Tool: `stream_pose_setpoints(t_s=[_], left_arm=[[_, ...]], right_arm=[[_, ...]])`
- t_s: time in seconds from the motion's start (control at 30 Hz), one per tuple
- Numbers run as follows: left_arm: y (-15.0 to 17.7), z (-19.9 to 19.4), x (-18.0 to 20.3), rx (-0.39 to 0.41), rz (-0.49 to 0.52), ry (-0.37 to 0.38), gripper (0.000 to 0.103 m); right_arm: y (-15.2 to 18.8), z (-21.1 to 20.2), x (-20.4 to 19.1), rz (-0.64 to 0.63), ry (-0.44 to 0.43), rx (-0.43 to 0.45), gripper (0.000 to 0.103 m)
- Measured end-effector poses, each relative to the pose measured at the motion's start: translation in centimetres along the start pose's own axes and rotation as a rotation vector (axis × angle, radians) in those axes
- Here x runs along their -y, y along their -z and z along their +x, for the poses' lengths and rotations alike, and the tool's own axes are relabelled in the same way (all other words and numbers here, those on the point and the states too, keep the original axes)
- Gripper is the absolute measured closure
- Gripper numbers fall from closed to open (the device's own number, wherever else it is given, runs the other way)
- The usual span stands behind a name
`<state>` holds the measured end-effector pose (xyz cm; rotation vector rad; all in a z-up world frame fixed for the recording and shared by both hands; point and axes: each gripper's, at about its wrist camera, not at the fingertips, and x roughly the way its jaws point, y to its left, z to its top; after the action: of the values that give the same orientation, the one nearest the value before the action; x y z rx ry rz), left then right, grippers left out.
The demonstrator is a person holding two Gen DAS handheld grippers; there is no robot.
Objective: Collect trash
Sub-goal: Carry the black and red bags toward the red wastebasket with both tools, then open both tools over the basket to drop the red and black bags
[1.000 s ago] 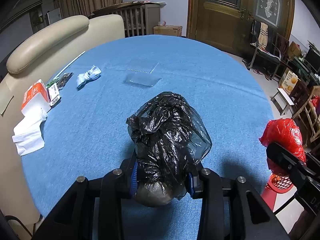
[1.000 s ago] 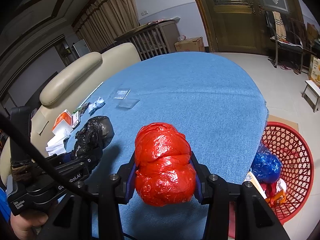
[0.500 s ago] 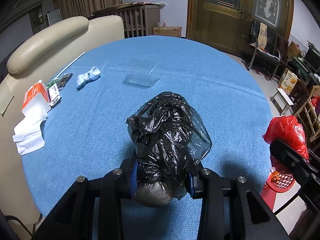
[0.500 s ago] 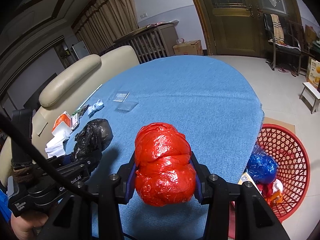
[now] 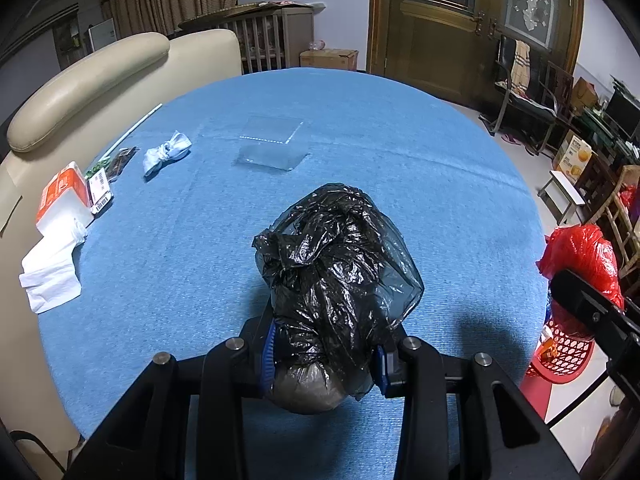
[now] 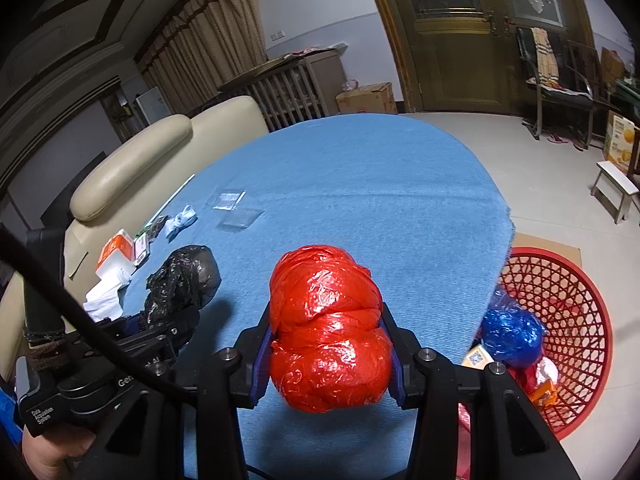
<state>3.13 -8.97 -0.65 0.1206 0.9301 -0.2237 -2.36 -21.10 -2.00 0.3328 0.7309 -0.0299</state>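
Observation:
My left gripper [image 5: 324, 354] is shut on a tied black trash bag [image 5: 336, 276] and holds it just over the blue table [image 5: 360, 128]. My right gripper [image 6: 326, 348] is shut on a tied red trash bag [image 6: 328, 332] above the table's right part. The red bag also shows at the right edge of the left wrist view [image 5: 580, 256]. The black bag also shows in the right wrist view [image 6: 184, 280]. A red mesh basket [image 6: 560, 292] stands on the floor right of the table, holding a blue bag [image 6: 512, 332] and other trash.
On the table's left lie a clear plastic box [image 5: 272, 144], a knotted pale blue bag [image 5: 166, 154], an orange tissue pack [image 5: 62, 196], white tissues [image 5: 50, 268] and small wrappers [image 5: 108, 176]. A cream sofa [image 5: 92, 80] backs the table. Chairs and a stool [image 6: 616, 188] stand right.
My right gripper with the red bag has shifted to the right, toward the table edge and the basket. My left gripper and the black bag have stayed put.

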Motion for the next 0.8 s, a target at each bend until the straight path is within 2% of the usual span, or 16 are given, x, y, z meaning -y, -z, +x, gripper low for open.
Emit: stream_pose_setpoints(t_s=[0.5,0.8], left_arm=[[-0.6,0.7,1.6,0.008,0.08,0.036,0.063],[-1.0,-0.2,5.2,0.025,0.133,0.13,0.063]], right_arm=[[0.2,-1.2,4.4,0.08,0.064,0.019,0.054],[0.4,-3.7,10.2,0.177,0.182,0.051,0.054]])
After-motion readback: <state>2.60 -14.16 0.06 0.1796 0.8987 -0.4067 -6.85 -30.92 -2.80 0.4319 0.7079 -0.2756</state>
